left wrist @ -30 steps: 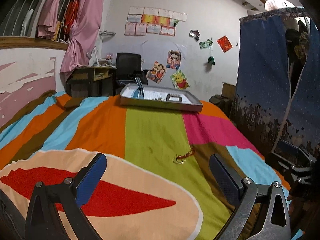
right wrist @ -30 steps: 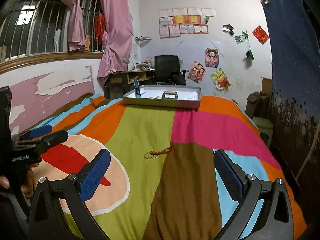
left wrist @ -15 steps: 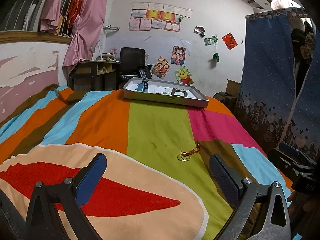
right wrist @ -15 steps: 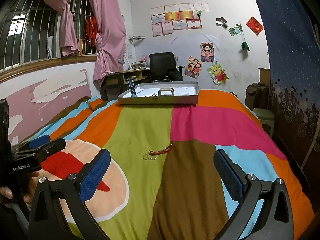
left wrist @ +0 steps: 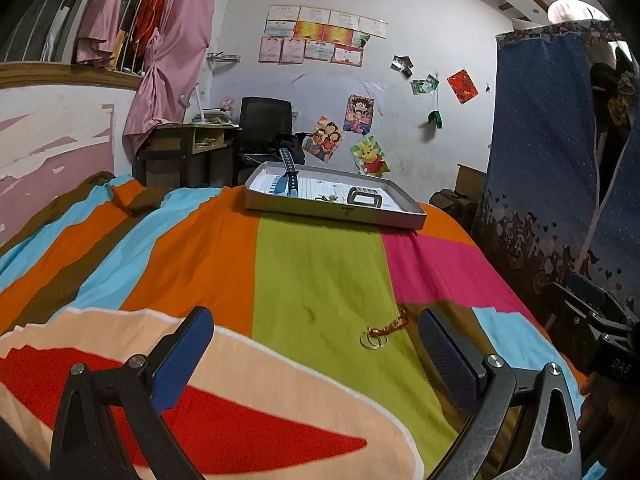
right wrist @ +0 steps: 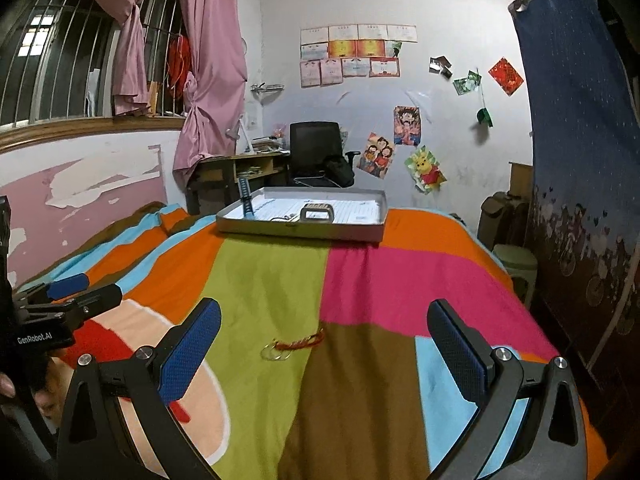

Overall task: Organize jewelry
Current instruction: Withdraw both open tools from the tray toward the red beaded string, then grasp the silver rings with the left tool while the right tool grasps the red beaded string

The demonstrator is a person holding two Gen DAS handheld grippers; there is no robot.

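A red braided bracelet with metal rings lies on the striped bedspread, on the green band by the brown patch. My left gripper hovers open just short of it, the bracelet near its right finger. My right gripper is open too, with the bracelet lying ahead between its fingers, closer to the left one. At the far end of the bed rests a shallow grey tray holding a blue watch strap, a dark band and small pieces.
The bed's right edge drops toward a blue patterned curtain and a green stool. A desk and black chair stand behind the tray. The left gripper's body shows at the right view's left edge.
Both cameras have tipped slightly, so the tray and bracelet sit lower in view. The bracelet has not moved and both grippers stay open.
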